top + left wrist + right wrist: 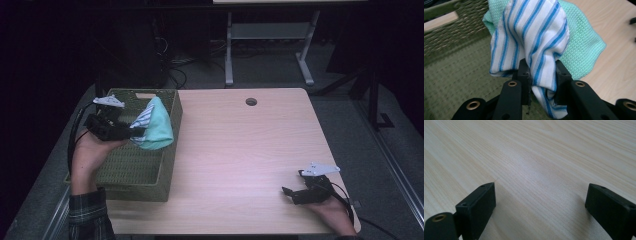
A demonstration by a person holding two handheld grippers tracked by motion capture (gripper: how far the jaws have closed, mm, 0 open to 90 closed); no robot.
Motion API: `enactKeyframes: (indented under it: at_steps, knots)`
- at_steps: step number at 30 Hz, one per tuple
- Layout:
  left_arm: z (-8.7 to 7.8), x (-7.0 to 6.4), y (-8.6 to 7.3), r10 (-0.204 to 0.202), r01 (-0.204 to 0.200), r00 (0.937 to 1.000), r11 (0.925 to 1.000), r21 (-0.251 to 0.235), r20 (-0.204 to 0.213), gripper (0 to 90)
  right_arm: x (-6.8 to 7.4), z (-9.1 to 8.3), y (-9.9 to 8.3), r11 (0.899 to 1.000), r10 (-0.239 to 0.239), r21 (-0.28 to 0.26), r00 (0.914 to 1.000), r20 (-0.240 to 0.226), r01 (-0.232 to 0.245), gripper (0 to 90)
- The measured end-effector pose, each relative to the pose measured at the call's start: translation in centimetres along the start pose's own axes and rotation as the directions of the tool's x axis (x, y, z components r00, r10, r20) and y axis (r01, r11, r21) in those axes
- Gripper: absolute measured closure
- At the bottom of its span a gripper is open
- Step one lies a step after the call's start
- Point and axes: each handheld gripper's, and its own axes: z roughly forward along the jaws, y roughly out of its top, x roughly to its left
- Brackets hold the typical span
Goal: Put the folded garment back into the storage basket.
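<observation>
Left gripper [131, 132], left of the high view: jaws nearly closed, pinching a fold of the striped cloth [529, 42]. A green cloth [159, 127] hangs with it, bunched against the stripes; whether the jaws also catch it, cannot tell. Both cloths are held up over the basket [135, 172], at its right wall, green one spilling past the rim.

Right gripper [294, 189], lower right of the high view: jaws spread wide, holding nothing, low over the bare table [240, 145].

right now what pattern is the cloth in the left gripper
White with blue stripes, on the cloth; clearest in the left gripper view.
</observation>
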Motion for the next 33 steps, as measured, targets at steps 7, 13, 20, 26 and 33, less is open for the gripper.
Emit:
enactKeyframes:
  at_steps: [7, 13, 20, 26, 33]
  knots:
    - [-0.3, 1.8, -1.4, -0.052, 0.053, 0.9976, 0.9986, 0.006, -0.046, 71.8, 0.0, 0.0, 0.0, 1.0, 0.0, 0.0, 1.0, 0.0, 0.0, 9.2]
    - [0.2, 3.0, -2.4, -0.092, 0.094, 0.993, 0.9953, 0.022, -0.074, 71.8, 0.0, 0.0, 0.0, 1.0, 0.0, 0.001, 1.0, 0.0, 0.0, 9.2]
    - [1.9, 4.2, -3.4, -0.12, 0.126, 0.9887, 0.9899, 0.065, -0.09, 71.8, 0.0, 0.0, 0.0, 1.0, 0.001, 0.001, 1.0, 0.0, -0.001, 9.2]
    - [3.2, 5.0, -4.1, -0.142, 0.149, 0.9865, 0.9847, 0.09, -0.081, 71.8, 0.0, 0.0, 0.0, 1.0, 0.001, 0.001, 1.0, 0.0, -0.001, 9.2]
    - [4.1, 5.5, -4.7, -0.151, 0.159, 0.9853, 0.9805, 0.115, -0.08, 71.8, 0.0, 0.0, 0.0, 1.0, 0.0, 0.0, 1.0, 0.0, 0.0, 9.2]
